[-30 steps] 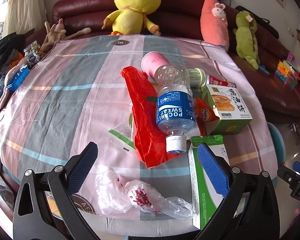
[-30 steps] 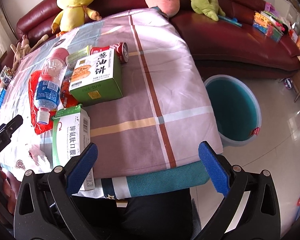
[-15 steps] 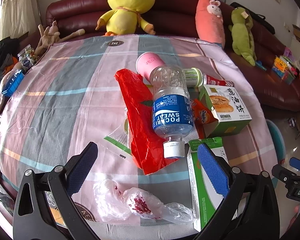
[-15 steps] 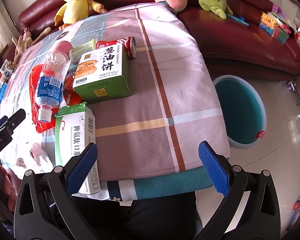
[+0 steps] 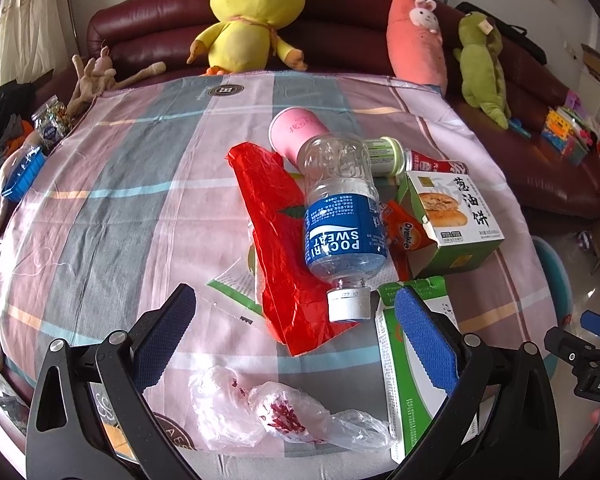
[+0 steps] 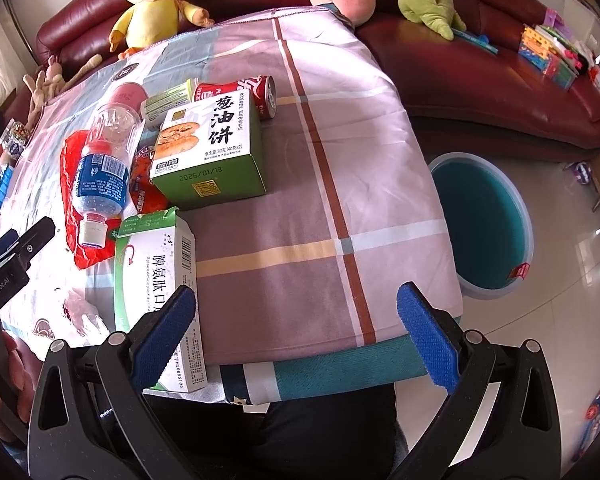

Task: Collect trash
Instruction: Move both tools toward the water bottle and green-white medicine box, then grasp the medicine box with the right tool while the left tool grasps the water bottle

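Trash lies on a checked tablecloth (image 5: 112,184): an empty Pocari Sweat bottle (image 5: 342,220) on a red plastic bag (image 5: 278,240), a pink cup (image 5: 296,132), a green biscuit box (image 5: 452,216), a red can (image 6: 256,92), a white-green medicine box (image 6: 158,280) and a crumpled clear bag (image 5: 276,404). My left gripper (image 5: 296,340) is open and empty above the clear bag, short of the bottle cap. My right gripper (image 6: 296,340) is open and empty over the table's near edge, beside the medicine box. A teal bucket (image 6: 480,220) stands on the floor.
A dark red sofa (image 5: 148,32) with a yellow chick plush (image 5: 252,12), a pink plush (image 5: 418,32) and a green plush (image 5: 482,60) wraps the far side. A jar (image 5: 52,124) and clutter sit at the left. A tiled floor (image 6: 560,320) lies on the right.
Both grippers have moved a little forward over the table; the trash appears nearer and larger. Both stay open, and nothing on the table has moved.
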